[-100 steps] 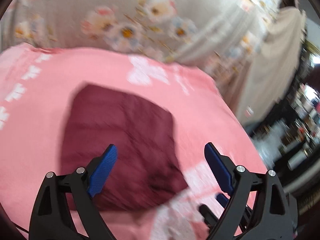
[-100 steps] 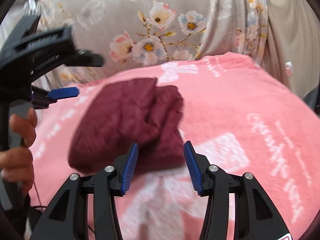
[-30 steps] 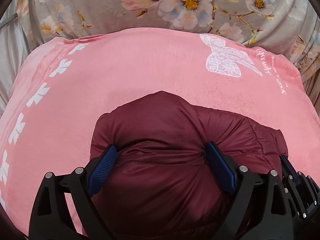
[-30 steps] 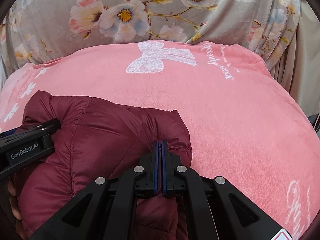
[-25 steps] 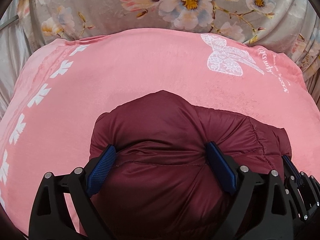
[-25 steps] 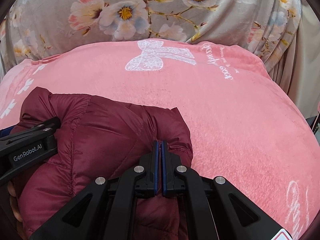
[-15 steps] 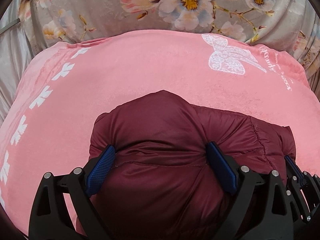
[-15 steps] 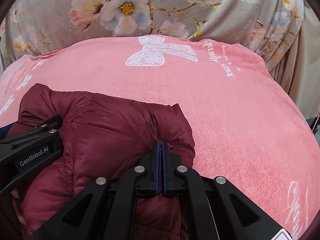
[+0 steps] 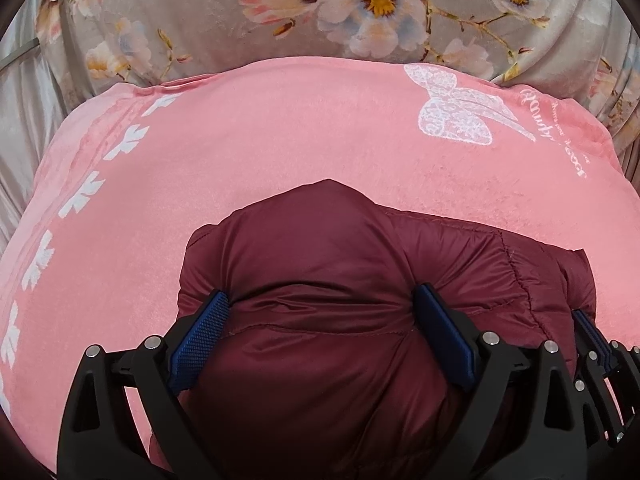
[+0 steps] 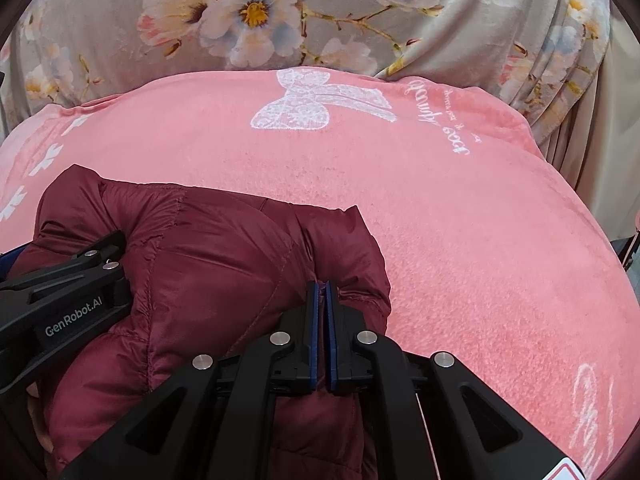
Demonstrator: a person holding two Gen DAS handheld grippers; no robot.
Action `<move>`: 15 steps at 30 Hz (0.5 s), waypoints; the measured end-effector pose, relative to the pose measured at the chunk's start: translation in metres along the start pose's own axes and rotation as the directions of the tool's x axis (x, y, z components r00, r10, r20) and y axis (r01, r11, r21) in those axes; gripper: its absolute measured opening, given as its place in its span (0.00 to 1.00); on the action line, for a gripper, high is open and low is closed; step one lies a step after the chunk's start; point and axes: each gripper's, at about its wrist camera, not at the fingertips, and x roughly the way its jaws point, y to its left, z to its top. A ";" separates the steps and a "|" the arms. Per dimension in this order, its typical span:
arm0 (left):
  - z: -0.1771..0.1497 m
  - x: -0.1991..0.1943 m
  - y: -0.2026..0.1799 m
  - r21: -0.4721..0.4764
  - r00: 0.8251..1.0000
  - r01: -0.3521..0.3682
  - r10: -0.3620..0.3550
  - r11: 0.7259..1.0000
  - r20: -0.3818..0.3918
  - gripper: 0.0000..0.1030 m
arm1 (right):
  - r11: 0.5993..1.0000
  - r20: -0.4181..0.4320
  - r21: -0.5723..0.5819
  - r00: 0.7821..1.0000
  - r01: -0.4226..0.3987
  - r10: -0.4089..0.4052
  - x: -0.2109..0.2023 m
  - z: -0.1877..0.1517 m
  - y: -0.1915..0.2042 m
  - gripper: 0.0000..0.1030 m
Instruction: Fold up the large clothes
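A maroon puffer jacket (image 9: 320, 264), folded into a thick bundle, lies on the pink blanket (image 9: 260, 132); it also shows in the right wrist view (image 10: 224, 248). My left gripper (image 9: 320, 312) stands wide open with its blue pads pressed against both sides of a bulging fold of the jacket. My right gripper (image 10: 322, 296) is shut, pinching the jacket's right edge between its pads. The left gripper's black body (image 10: 68, 312) shows at the left of the right wrist view, resting on the jacket.
The pink blanket (image 10: 460, 220) with a white bow print (image 10: 316, 108) and lettering covers the bed. A grey floral cover (image 9: 320, 12) lies behind it. The blanket's edge falls away at the right (image 10: 592, 184).
Since 3.3 s ago both grippers came down onto the jacket and the right one shut on its edge. Over the last second the bundle has slid slightly forward; the holds are unchanged.
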 end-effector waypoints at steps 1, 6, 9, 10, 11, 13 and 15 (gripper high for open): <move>0.001 -0.001 0.003 -0.004 1.000 0.013 -0.013 1.000 -0.012 0.90 | 1.000 -0.001 0.000 1.000 -0.003 0.003 -0.002 0.000 0.000 0.07; -0.009 -0.038 0.057 -0.143 0.975 0.184 -0.199 0.973 -0.103 0.89 | 0.991 0.048 0.086 0.994 -0.104 0.100 -0.067 -0.018 -0.024 0.63; -0.027 -0.054 0.088 -0.203 0.957 0.232 -0.260 0.951 -0.126 0.89 | 0.972 0.048 0.163 0.985 -0.169 0.163 -0.102 -0.050 -0.044 0.64; -0.035 -0.055 0.098 -0.230 0.949 0.247 -0.283 0.941 -0.139 0.89 | 0.966 0.038 0.181 0.983 -0.185 0.181 -0.106 -0.057 -0.049 0.64; -0.045 -0.055 0.110 -0.268 0.936 0.265 -0.314 0.926 -0.159 0.89 | 0.957 0.028 0.205 0.979 -0.203 0.202 -0.110 -0.066 -0.054 0.64; -0.059 -0.054 0.124 -0.310 0.922 0.284 -0.347 0.907 -0.172 0.89 | 0.940 0.002 0.254 0.972 -0.228 0.235 -0.115 -0.084 -0.063 0.65; -0.074 -0.054 0.134 -0.338 0.909 0.304 -0.377 0.891 -0.177 0.89 | 0.920 -0.028 0.301 0.962 -0.250 0.271 -0.111 -0.098 -0.070 0.66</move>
